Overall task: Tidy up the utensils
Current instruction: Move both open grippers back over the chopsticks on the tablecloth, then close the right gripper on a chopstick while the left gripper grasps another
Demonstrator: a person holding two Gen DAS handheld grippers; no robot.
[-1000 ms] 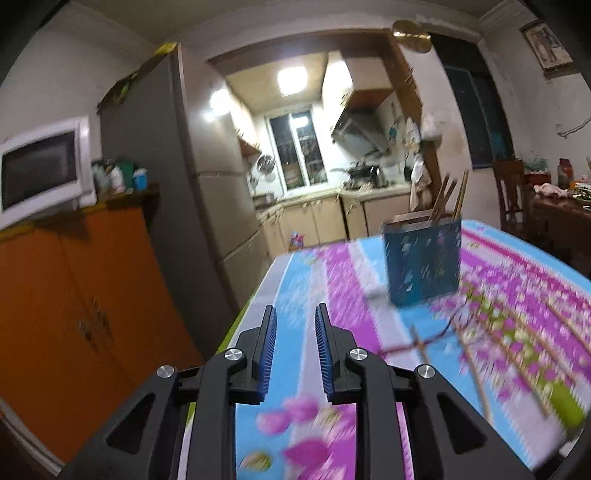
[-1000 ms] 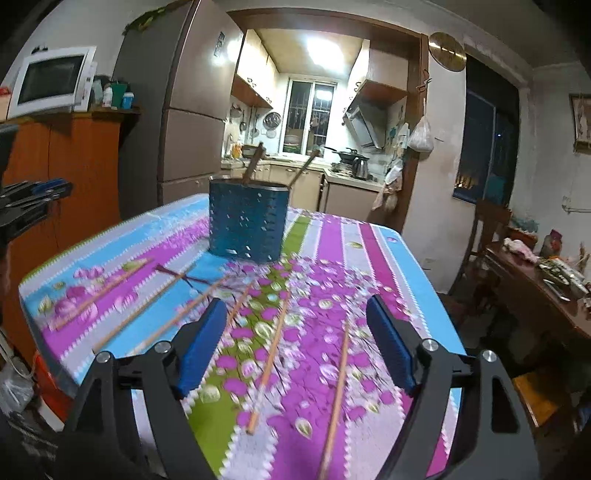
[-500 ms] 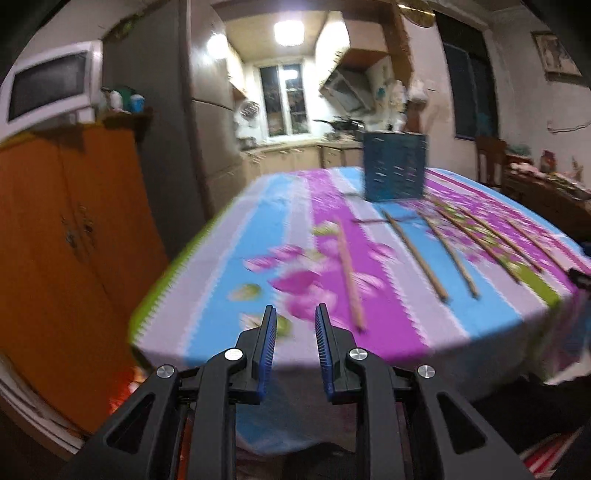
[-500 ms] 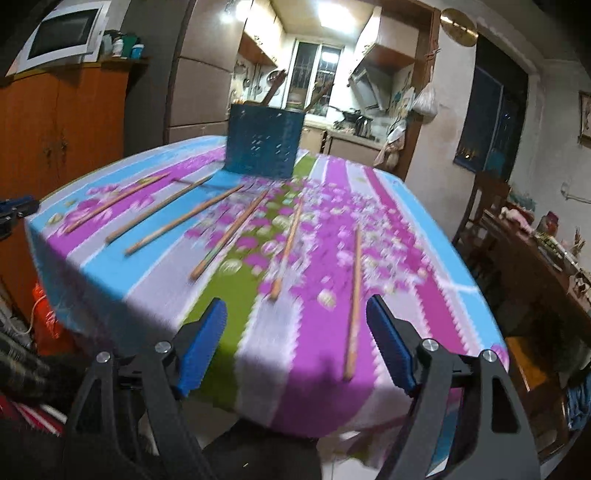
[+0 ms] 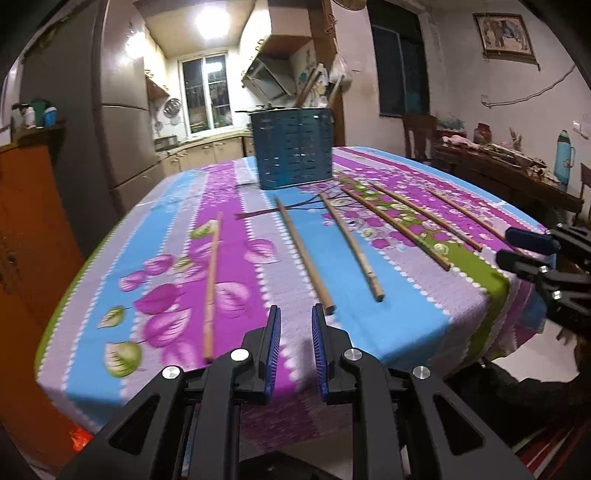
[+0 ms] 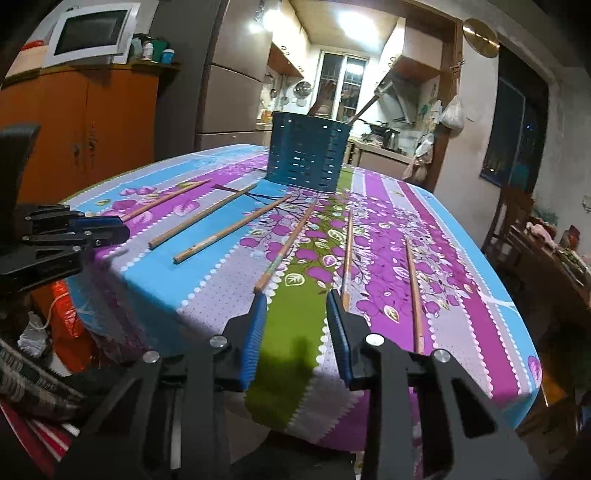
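1. Over the near table edge, left gripper [image 5: 294, 325] is barely parted and right gripper [image 6: 296, 306] moderately spread, both holding nothing.
2. Six chopsticks [image 6: 282, 248] lie fanned before the blue holder [image 6: 308, 152].
3. Only the right view shows the microwave [image 6: 92, 34].

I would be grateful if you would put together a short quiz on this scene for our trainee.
1. How many chopsticks lie loose on the tablecloth?
2. True or false: the left claw is gripping a chopstick.
3. Where does the blue holder stand?
A. At the near edge, between the claws
B. On the far part of the table, beyond the loose chopsticks
C. On the floor beside the table

Key: 1. Six. 2. False; its pads have a gap with nothing between them. 3. B.
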